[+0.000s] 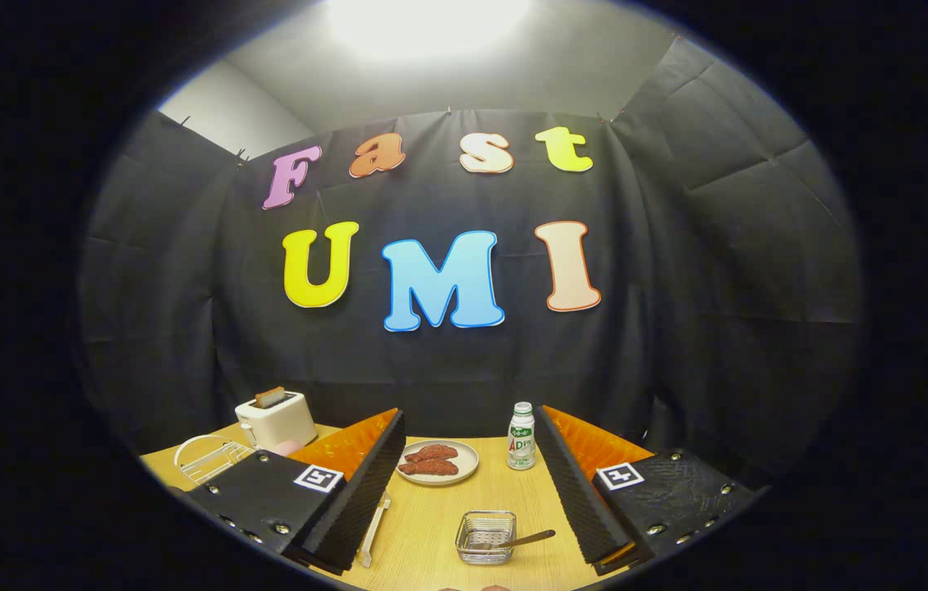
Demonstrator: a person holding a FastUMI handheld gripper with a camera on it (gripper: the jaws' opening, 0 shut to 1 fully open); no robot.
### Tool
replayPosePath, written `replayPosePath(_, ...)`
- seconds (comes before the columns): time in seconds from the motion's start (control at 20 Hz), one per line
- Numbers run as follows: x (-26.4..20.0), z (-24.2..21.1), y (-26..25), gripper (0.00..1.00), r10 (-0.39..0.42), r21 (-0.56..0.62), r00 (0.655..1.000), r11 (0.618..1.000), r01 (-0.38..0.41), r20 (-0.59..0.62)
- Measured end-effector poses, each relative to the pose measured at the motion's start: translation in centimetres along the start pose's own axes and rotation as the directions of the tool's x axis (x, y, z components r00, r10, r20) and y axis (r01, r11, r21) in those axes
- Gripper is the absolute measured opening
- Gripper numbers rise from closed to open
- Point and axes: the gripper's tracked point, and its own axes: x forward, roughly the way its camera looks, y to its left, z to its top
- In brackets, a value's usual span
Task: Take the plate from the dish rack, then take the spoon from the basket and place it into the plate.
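My gripper [468,484] is open, its two fingers spread wide above the wooden table [431,525], with nothing between the pads. Between the fingers, near their base, sits a small wire basket [485,537] with a spoon [523,540] lying in it, the handle sticking out to the right. A white wire dish rack [208,458] stands left of the left finger; a pink shape [287,447] shows just behind it, partly hidden by the finger. Whether that is the plate I cannot tell.
Beyond the fingertips a white plate [438,462] holds reddish-brown food pieces. A small white bottle [521,437] stands right of it. A white toaster [275,419] with toast sits at the back left. A pale utensil [374,532] lies along the left finger.
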Motion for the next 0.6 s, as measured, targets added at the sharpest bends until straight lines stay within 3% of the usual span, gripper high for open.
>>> replayPosePath(0.4, 1.4, -0.8, 5.5, 0.96, 0.073, -0.032, 0.980, 0.996, -0.080, -0.185)
replayPosePath(0.5, 2.3, -1.5, 8.1, 0.96, 0.112, -0.048, 0.954, 0.990, -0.130, -0.277)
replayPosePath(0.6, 3.2, -2.5, 10.8, 0.97, 0.151, -0.051, 0.904, 0.981, -0.187, -0.400)
